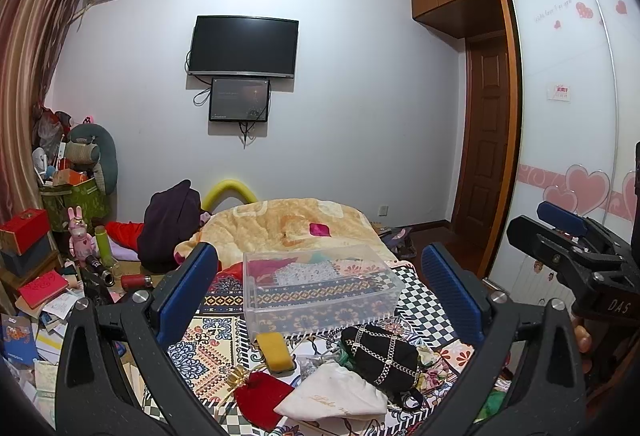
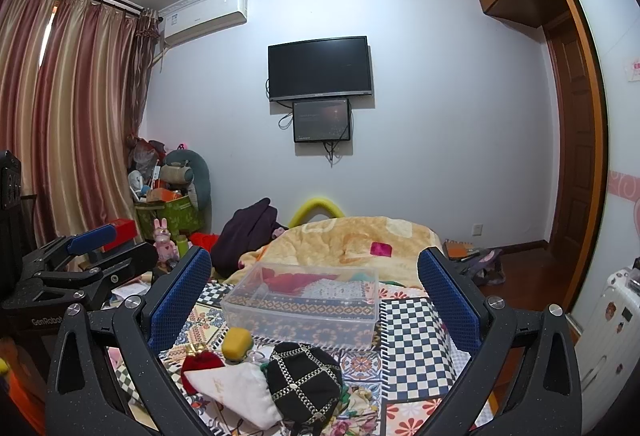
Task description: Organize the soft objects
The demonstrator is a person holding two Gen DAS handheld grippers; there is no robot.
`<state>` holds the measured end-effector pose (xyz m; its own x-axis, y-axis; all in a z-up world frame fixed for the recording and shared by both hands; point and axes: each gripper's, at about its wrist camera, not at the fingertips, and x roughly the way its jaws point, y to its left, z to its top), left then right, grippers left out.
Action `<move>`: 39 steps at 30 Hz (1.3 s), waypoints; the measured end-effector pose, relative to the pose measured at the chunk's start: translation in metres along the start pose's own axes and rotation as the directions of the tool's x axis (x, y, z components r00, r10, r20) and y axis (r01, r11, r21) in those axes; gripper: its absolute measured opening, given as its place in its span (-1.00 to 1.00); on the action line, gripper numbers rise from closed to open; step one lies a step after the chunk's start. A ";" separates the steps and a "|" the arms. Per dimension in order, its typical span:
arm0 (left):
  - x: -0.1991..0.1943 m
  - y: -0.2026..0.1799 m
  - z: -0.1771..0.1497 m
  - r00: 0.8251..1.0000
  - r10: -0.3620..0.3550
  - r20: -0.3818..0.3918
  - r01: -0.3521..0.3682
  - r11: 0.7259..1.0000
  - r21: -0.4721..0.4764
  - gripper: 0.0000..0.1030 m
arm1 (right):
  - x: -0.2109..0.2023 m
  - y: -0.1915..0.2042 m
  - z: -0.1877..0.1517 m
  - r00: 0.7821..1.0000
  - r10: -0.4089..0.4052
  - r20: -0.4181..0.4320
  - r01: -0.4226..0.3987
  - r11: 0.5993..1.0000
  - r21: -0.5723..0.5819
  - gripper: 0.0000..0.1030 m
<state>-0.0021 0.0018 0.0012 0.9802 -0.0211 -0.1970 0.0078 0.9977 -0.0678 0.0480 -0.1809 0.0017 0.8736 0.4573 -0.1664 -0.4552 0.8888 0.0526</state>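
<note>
The bed fills the middle of the room, with a patterned cover, and a beige blanket is heaped at its far end. On the cover stands a clear box, its long side across the bed, and some cloth is already inside, though I cannot tell what pieces. In front of the box, nearer to me, lies the small heap of soft things: a black pouch with chain pattern, a white bag, a red pouch and a yellow sponge. The left gripper hovers above this heap with its fingers wide apart and nothing between them; the right gripper hovers the same way, also spread and empty. I think no piece is picked yet. The heap lies below and just ahead of both grippers, and the box is directly behind it. In the right view the black pouch sits almost centred between the fingers, so the right hand seems better placed for it, while the red pouch and the sponge lie toward the left side. The sponge's long axis points roughly toward the box
</note>
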 end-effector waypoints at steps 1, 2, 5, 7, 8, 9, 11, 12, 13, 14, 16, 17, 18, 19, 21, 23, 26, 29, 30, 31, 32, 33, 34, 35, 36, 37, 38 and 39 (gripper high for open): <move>0.001 0.000 -0.001 1.000 0.000 -0.002 0.000 1.000 -0.001 1.00 | 0.001 0.000 -0.001 1.000 -0.002 -0.003 0.002 1.000 0.001 1.00; 0.002 0.000 -0.001 1.000 0.000 -0.005 0.000 1.000 -0.001 1.00 | 0.002 -0.001 -0.001 1.000 -0.002 -0.006 0.002 1.000 0.002 1.00; 0.006 0.004 -0.005 1.000 0.004 -0.024 -0.004 1.000 -0.003 1.00 | 0.006 -0.003 -0.007 1.000 -0.006 -0.023 0.006 1.000 0.004 1.00; 0.012 0.009 -0.009 0.999 0.002 -0.050 -0.003 1.000 -0.011 1.00 | 0.011 -0.004 -0.011 0.999 -0.012 -0.041 0.012 1.000 0.002 1.00; 0.016 0.012 -0.012 0.998 0.003 -0.067 -0.004 1.000 -0.018 1.00 | 0.013 -0.005 -0.014 0.999 -0.016 -0.051 0.016 1.000 0.000 1.00; 0.020 0.015 -0.015 0.996 0.002 -0.087 -0.004 1.000 -0.024 1.00 | 0.017 -0.006 -0.018 0.997 -0.023 -0.069 0.023 1.000 -0.005 1.00; 0.029 0.024 -0.024 0.991 0.011 -0.132 -0.016 0.999 -0.039 1.00 | 0.023 -0.009 -0.026 0.994 -0.032 -0.101 0.031 0.999 -0.010 1.00; 0.034 0.029 -0.028 0.988 0.018 -0.154 -0.025 0.999 -0.047 1.00 | 0.029 -0.011 -0.033 0.991 -0.037 -0.131 0.036 0.999 -0.011 1.00; 0.041 0.036 -0.035 0.983 0.023 -0.185 -0.034 0.998 -0.059 1.00 | 0.033 -0.013 -0.037 0.988 -0.038 -0.151 0.037 0.999 -0.008 1.00; 0.045 0.040 -0.040 0.978 0.028 -0.207 -0.043 0.997 -0.069 1.00 | 0.038 -0.016 -0.043 0.983 -0.038 -0.178 0.038 0.999 -0.003 1.00; 0.055 0.050 -0.053 0.967 0.042 -0.252 -0.065 0.994 -0.085 1.00 | 0.045 -0.022 -0.053 0.973 -0.031 -0.227 0.034 0.999 0.011 1.00; 0.059 0.054 -0.060 0.959 0.049 -0.278 -0.077 0.993 -0.088 1.00 | 0.050 -0.024 -0.060 0.967 -0.025 -0.255 0.032 0.999 0.021 1.00; 0.064 0.058 -0.068 0.951 0.058 -0.303 -0.089 0.992 -0.089 1.00 | 0.054 -0.027 -0.065 0.960 -0.021 -0.279 0.030 0.999 0.029 1.00; 0.068 0.062 -0.077 0.942 0.069 -0.329 -0.103 0.991 -0.087 1.00 | 0.057 -0.028 -0.069 0.955 -0.017 -0.295 0.029 0.999 0.034 1.00; 0.077 0.070 -0.094 0.921 0.086 -0.380 -0.126 0.989 -0.082 1.00 | 0.065 -0.030 -0.078 0.942 -0.010 -0.334 0.026 0.999 0.044 1.00; 0.085 0.076 -0.108 0.903 0.093 -0.420 -0.139 0.987 -0.079 1.00 | 0.072 -0.028 -0.086 0.928 0.004 -0.372 0.018 0.998 0.057 1.00; 0.095 0.086 -0.129 0.879 0.106 -0.465 -0.159 0.984 -0.075 1.00 | 0.080 -0.028 -0.095 0.908 0.045 -0.416 -0.009 0.996 0.089 1.00; 0.101 0.093 -0.143 0.860 0.113 -0.498 -0.177 0.981 -0.082 1.00 | 0.086 -0.024 -0.100 0.895 0.072 -0.440 -0.030 0.994 0.102 1.00; 0.103 0.096 -0.147 0.855 0.110 -0.508 -0.179 0.980 -0.089 0.93 | 0.088 -0.024 -0.102 0.892 0.077 -0.445 -0.036 0.994 0.100 1.00; 0.106 0.099 -0.151 0.848 0.104 -0.519 -0.179 0.979 -0.096 0.79 | 0.090 -0.022 -0.104 0.888 0.085 -0.451 -0.045 0.994 0.099 1.00; 0.109 0.101 -0.155 0.841 0.097 -0.532 -0.177 0.979 -0.102 0.73 | 0.093 -0.021 -0.106 0.885 0.092 -0.457 -0.053 0.994 0.099 1.00; 0.110 0.103 -0.157 0.835 0.092 -0.542 -0.176 0.979 -0.106 0.65 | 0.095 -0.020 -0.107 0.881 0.101 -0.461 -0.060 0.993 0.101 1.00; 0.113 0.106 -0.162 0.828 0.085 -0.554 -0.176 0.978 -0.113 0.60 | 0.098 -0.018 -0.110 0.878 0.109 -0.466 -0.070 0.992 0.102 0.99; 0.116 0.106 -0.165 0.824 0.081 -0.561 -0.176 0.977 -0.117 0.56 | 0.101 -0.017 -0.112 0.873 0.117 -0.473 -0.078 0.992 0.103 0.98; 0.118 0.106 -0.167 0.820 0.078 -0.567 -0.175 0.977 -0.120 0.49 | 0.103 -0.015 -0.114 0.870 0.121 -0.477 -0.083 0.991 0.101 0.93; 0.120 0.106 -0.169 0.818 0.071 -0.571 -0.171 0.978 -0.123 0.39 | 0.106 -0.013 -0.115 0.865 0.126 -0.487 -0.090 0.991 0.097 0.87; 0.122 0.105 -0.171 0.816 0.066 -0.575 -0.166 0.978 -0.124 0.33 | 0.110 -0.011 -0.117 0.858 0.130 -0.496 -0.095 0.991 0.094 0.84; 0.123 0.105 -0.173 0.813 0.062 -0.578 -0.161 0.979 -0.122 0.24 | 0.115 -0.008 -0.118 0.854 0.132 -0.504 -0.099 0.991 0.091 0.79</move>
<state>0.0852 0.0924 -0.1994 0.6832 0.0072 -0.7302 -0.1744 0.9726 -0.1536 0.1318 -0.1393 -0.1339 0.5991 0.4922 -0.6315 -0.5219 0.8382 0.1582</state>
